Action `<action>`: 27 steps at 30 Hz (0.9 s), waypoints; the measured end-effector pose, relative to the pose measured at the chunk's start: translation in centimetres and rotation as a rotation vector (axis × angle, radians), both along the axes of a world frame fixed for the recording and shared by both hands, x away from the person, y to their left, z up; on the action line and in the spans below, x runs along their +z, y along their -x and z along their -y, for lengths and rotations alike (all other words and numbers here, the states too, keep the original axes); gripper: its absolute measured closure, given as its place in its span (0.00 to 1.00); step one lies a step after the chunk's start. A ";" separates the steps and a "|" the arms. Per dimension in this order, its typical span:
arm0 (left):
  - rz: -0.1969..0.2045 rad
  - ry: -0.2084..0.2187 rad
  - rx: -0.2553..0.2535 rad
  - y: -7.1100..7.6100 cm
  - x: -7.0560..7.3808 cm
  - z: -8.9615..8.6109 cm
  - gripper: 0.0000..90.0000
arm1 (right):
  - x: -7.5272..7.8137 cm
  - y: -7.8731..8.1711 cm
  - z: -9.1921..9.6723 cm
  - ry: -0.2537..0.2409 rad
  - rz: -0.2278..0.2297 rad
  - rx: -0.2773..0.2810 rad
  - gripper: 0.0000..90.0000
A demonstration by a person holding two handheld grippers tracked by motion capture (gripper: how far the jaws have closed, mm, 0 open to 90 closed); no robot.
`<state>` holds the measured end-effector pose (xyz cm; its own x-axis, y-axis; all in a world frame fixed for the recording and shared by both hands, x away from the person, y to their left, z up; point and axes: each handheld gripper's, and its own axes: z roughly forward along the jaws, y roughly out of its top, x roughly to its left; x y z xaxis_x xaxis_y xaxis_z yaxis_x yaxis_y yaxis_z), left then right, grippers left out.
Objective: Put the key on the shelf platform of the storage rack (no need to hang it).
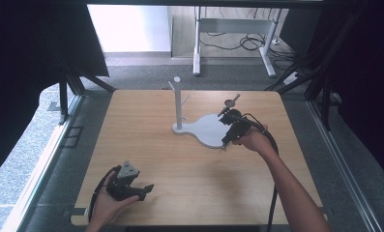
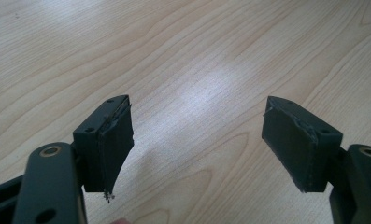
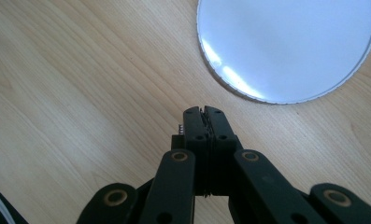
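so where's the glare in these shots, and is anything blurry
High view: window patch behind the table blown out white, sides dark. Left gripper view: soft sheen on the wood between the open left gripper. Right gripper view: bright streaks on the white base; right gripper sharp, shut.

A table (image 1: 146, 159) fills the middle of the high view. A stand (image 1: 179, 104) with a flat base plate (image 1: 206, 133) sits on it, slightly right of centre and toward the far side. The right gripper (image 1: 223, 145) is over the base plate's near right edge. The left gripper (image 1: 143, 189) rests near the table's front left corner, well apart from the stand
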<state>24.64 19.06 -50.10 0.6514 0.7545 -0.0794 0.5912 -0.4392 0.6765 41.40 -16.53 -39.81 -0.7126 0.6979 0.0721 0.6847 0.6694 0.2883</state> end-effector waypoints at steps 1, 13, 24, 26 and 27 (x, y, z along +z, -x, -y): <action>0.001 0.001 -0.001 0.0 0.0 0.0 0.28 | 0.0 -0.1 0.0 -0.001 0.002 -0.001 0.99; 0.001 0.001 0.001 0.0 0.0 -0.1 0.28 | 0.5 -1.4 -0.1 -0.006 0.000 -0.025 0.99; -0.001 0.004 0.004 -0.1 0.0 -0.3 0.28 | 0.3 -2.7 -0.4 -0.010 -0.007 -0.036 0.99; -0.001 0.004 0.003 -0.1 0.0 -0.3 0.28 | 0.2 -3.0 -0.5 -0.008 -0.010 -0.036 0.99; -0.002 0.005 0.004 -0.1 -0.1 -0.3 0.28 | 0.2 -3.1 -0.6 -0.009 -0.013 -0.037 0.99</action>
<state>24.77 19.37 -50.16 0.6486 0.7565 -0.0842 0.5941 -0.4340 0.6773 44.47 -15.96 -39.57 -0.6849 0.7233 0.0873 0.7130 0.6407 0.2849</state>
